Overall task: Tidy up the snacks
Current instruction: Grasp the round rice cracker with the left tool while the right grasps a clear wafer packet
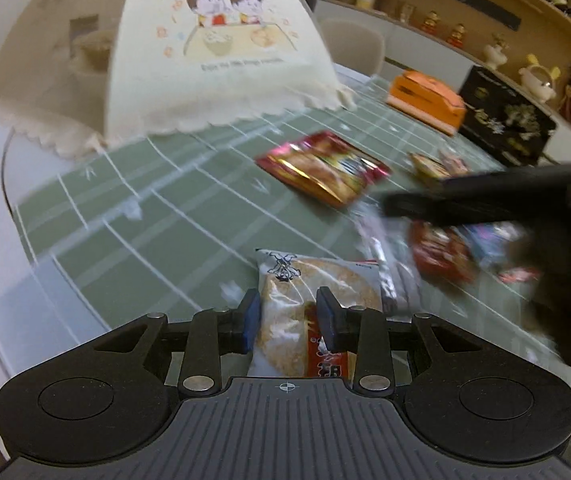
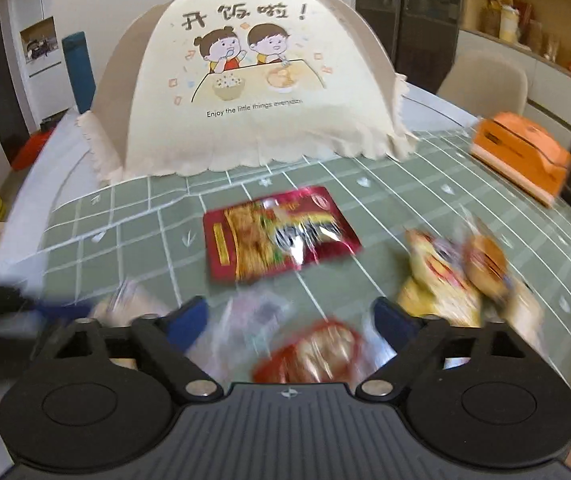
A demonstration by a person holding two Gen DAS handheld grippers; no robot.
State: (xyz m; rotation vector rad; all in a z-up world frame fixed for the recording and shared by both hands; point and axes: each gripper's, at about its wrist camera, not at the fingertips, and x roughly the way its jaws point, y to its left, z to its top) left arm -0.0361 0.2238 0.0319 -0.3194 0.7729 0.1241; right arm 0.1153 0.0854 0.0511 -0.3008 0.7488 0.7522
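Left tool (image 1: 289, 316) pinches the rice-cracker packet (image 1: 305, 300); right tool (image 2: 289, 316) spread above a red packet (image 2: 309, 354). Keep grip firm, carry low over table (image 1: 145, 208).

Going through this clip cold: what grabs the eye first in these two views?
The cream food cover with its cartoon of two children fills the far side of the table. In front of it a red snack packet lies flat on the green grid tablecloth. Up close, the left gripper is shut on a rice cracker packet.
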